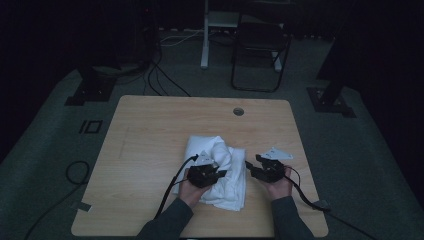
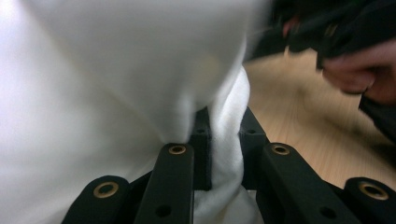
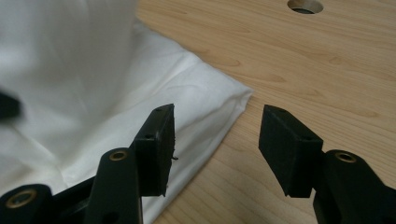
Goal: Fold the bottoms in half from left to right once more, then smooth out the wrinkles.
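My left gripper pinches a fold of the rumpled white cloth; my right gripper, jaws apart and empty, hovers over the light wooden table.

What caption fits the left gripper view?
Left claw pinches a fold of white cloth above the wooden table.

Looks like lab or recording studio, not home. Dark room, black drapes round edges, grey carpet floor. Lone light-wood desk with cable grommet hole, same hole up and right of right gripper's jaws. Black stand bases flank desk left and right, likely camera rigs. Loose cables run over floor. Folding chair and white post stand well beyond jaws at far side.
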Demonstrator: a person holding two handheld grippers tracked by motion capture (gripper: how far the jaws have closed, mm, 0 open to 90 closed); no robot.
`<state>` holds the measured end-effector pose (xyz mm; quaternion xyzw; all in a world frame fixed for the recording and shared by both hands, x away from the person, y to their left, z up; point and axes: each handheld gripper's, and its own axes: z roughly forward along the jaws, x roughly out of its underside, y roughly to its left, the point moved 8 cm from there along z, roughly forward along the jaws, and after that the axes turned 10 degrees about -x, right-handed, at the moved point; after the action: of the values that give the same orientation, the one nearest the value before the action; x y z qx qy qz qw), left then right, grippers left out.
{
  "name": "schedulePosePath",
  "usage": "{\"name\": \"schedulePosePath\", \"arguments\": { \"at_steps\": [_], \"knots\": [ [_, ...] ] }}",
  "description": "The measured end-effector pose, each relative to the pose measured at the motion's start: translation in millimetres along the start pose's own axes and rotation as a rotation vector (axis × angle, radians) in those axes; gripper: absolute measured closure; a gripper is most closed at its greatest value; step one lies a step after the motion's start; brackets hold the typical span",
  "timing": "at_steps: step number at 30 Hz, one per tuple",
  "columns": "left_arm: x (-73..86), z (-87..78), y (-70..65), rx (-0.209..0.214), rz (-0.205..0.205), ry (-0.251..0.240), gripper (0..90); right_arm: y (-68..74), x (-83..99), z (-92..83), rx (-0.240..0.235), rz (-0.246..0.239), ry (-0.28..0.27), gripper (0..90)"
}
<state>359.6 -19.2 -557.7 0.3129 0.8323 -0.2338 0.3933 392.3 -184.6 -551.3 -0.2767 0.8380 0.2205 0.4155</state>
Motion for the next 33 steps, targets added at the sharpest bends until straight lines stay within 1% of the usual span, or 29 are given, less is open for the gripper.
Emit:
{"name": "schedulePosePath", "arguments": {
  "at_steps": [2, 3, 5, 7, 10, 13, 14, 15, 18, 19, 20, 21, 22, 23, 24, 25, 26, 27, 28, 29, 30, 31, 32, 33],
  "knots": [
    [6.6, 8.0, 0.4, -0.013, 0.027, 0.016, 80.3, 0.7, -1.2, -0.2, -0.006, 0.000, -0.007, 44.5],
    [7.0, 9.5, 0.3, -0.020, 0.034, 0.017, 80.4, 1.0, -1.9, -0.6, -0.007, 0.002, -0.010, 44.5],
    [6.7, 9.9, -0.1, -0.024, 0.037, 0.025, 80.4, 2.1, -4.8, -2.2, -0.005, -0.005, -0.016, 44.3],
    [7.0, 10.2, 0.5, -0.023, 0.039, 0.029, 80.4, 7.0, -10.9, -4.0, -0.020, -0.010, -0.036, 44.2],
    [6.7, 10.7, 0.1, -0.027, 0.033, 0.030, 80.4, 20.3, -23.8, -4.7, -0.058, -0.038, -0.068, 43.1],
    [6.5, 10.6, 0.1, -0.024, 0.031, 0.028, 80.2, 38.6, -35.8, -1.8, -0.110, -0.076, -0.088, 41.2],
    [6.3, 10.2, 0.4, -0.018, 0.023, 0.026, 80.2, 38.6, -35.8, -1.8, -0.110, -0.076, -0.088, 41.2],
    [6.2, 10.1, 0.6, -0.017, 0.023, 0.024, 79.9, 46.6, -38.9, 1.0, -0.141, -0.087, -0.090, 40.3],
    [5.8, 8.9, 0.2, -0.010, 0.022, 0.018, 78.7, 56.1, -43.7, 9.1, -0.180, -0.098, -0.087, 40.3],
    [5.6, 8.2, 0.1, -0.007, 0.021, 0.019, 77.7, 58.0, -45.7, 12.7, -0.192, -0.090, -0.086, 40.6],
    [5.1, 7.6, -0.4, -0.001, 0.016, 0.017, 76.0, 59.6, -47.9, 16.7, -0.207, -0.084, -0.084, 41.9],
    [4.5, 6.8, -0.3, 0.004, 0.010, 0.017, 74.1, 61.6, -49.5, 21.4, -0.233, -0.075, -0.077, 43.7],
    [3.9, 6.0, -0.1, 0.012, 0.005, 0.018, 72.0, 62.8, -50.4, 26.6, -0.254, -0.072, -0.066, 47.0],
    [3.0, 5.0, -0.3, 0.020, -0.003, 0.018, 69.9, 63.1, -50.4, 31.6, -0.265, -0.067, -0.049, 55.0],
    [1.5, 3.1, -0.7, 0.028, -0.012, 0.018, 66.1, 63.0, -49.6, 35.6, -0.280, -0.064, -0.025, 68.7],
    [-0.9, -1.0, -0.8, 0.035, -0.007, 0.015, 62.5, 61.7, -49.8, 38.2, -0.285, -0.059, -0.022, 77.1],
    [-3.0, -4.2, -1.4, 0.037, -0.010, 0.012, 58.2, 58.2, -50.5, 39.6, -0.274, -0.040, -0.023, 83.3],
    [-7.8, -11.2, -1.4, 0.039, -0.014, -0.001, 56.0, 56.0, -51.0, 39.4, -0.265, -0.029, -0.024, 84.7],
    [-11.8, -16.2, -1.4, 0.043, -0.023, -0.013, 52.1, 52.5, -52.1, 38.4, -0.262, -0.016, -0.036, 85.5],
    [-17.8, -24.6, -0.7, 0.048, -0.032, -0.033, 50.2, 50.4, -52.4, 37.2, -0.262, -0.007, -0.043, 85.7],
    [-24.9, -34.5, 2.0, 0.043, -0.031, -0.061, 48.0, 47.2, -52.3, 35.8, -0.255, 0.003, -0.048, 86.0],
    [-32.3, -45.6, 6.4, 0.031, -0.024, -0.097, 47.3, 43.5, -51.3, 34.5, -0.243, 0.013, -0.048, 86.3],
    [-39.4, -57.0, 13.2, 0.008, -0.021, -0.133, 47.1, 40.0, -49.8, 33.4, -0.236, 0.016, -0.046, 86.4],
    [-45.7, -67.9, 22.5, -0.028, -0.021, -0.166, 46.6, 37.3, -47.9, 32.1, -0.232, 0.022, -0.042, 86.4]
  ]
}}
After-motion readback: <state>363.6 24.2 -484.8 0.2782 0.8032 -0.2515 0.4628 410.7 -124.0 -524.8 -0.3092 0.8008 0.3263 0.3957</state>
